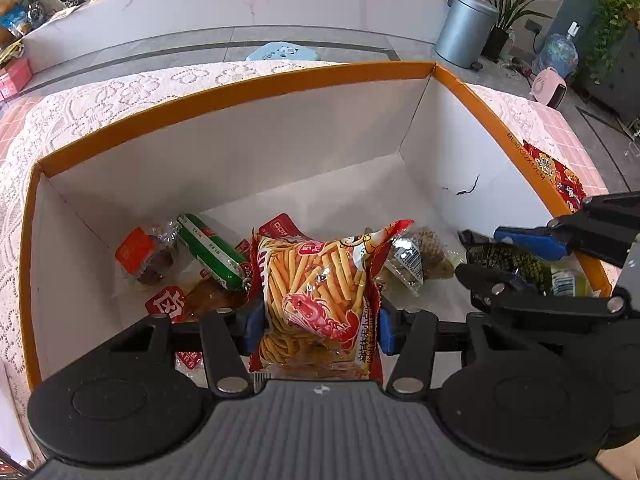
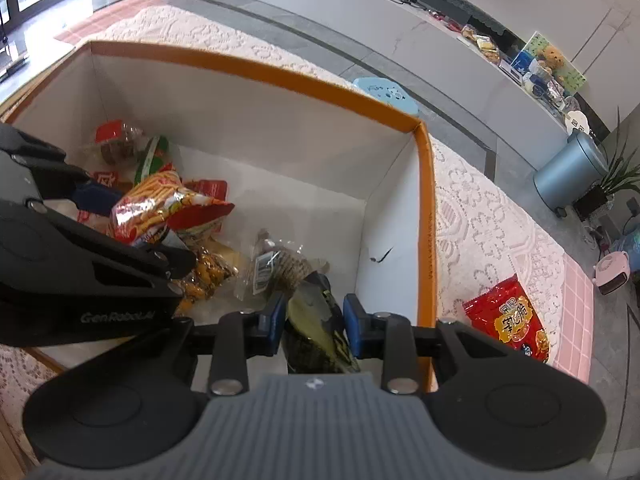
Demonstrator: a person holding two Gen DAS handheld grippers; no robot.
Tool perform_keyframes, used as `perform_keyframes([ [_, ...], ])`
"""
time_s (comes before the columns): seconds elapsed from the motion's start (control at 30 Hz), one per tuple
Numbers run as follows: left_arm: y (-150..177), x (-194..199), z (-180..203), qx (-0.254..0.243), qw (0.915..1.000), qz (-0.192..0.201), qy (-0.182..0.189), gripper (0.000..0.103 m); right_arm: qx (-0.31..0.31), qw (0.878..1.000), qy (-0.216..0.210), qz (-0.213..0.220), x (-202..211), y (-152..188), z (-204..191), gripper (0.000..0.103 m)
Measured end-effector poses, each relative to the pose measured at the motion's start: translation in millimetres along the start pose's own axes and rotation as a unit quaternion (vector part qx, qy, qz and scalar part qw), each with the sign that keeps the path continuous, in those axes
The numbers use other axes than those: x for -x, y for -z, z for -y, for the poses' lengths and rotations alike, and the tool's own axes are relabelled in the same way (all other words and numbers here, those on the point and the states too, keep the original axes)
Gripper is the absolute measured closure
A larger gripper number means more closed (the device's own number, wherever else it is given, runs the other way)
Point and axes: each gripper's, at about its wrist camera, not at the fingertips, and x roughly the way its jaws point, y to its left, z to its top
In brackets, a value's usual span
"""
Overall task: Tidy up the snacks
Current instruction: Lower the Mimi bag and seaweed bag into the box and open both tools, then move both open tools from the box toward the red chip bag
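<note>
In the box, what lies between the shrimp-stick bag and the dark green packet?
A clear-wrapped brown snack lies between the shrimp-stick bag and the dark green packet, visible in both wrist views.

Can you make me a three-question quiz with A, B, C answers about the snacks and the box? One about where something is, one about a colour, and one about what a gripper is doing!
1. Where is the red snack bag with yellow writing?
A. Inside the box
B. On the lace cloth outside the box
C. On the floor

2. What colour is the rim of the box?
A. Orange
B. Green
C. Black

3. What is the left gripper doing?
A. Hanging empty
B. Holding the shrimp stick bag
C. Holding a sausage

Answers: 1 B, it lies beside the box's wall. 2 A, an orange band tops the white walls. 3 B, both blue pads press the bag's sides.
</note>
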Motion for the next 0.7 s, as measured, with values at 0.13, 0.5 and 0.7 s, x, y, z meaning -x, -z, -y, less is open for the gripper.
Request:
perform_keyframes([
  [0.13, -3, -3, 3, 0.0, 1.0, -0.003, 0.0, 0.041, 0.007, 1.0, -0.002, -0.011, -6, 0, -1, 0.074],
  [0.5, -2, 7, 3, 0.012, 0.9997, 0.01, -0.016, 0.028, -0.004, 1.0, 0.013, -0.005, 5, 1, 2, 0.063],
  [0.7, -2, 24, 2, 0.021, 0.9987, 0.041, -0.024, 0.02, -0.015, 0.999, 0.034, 0.013, 21, 3, 5, 0.044],
])
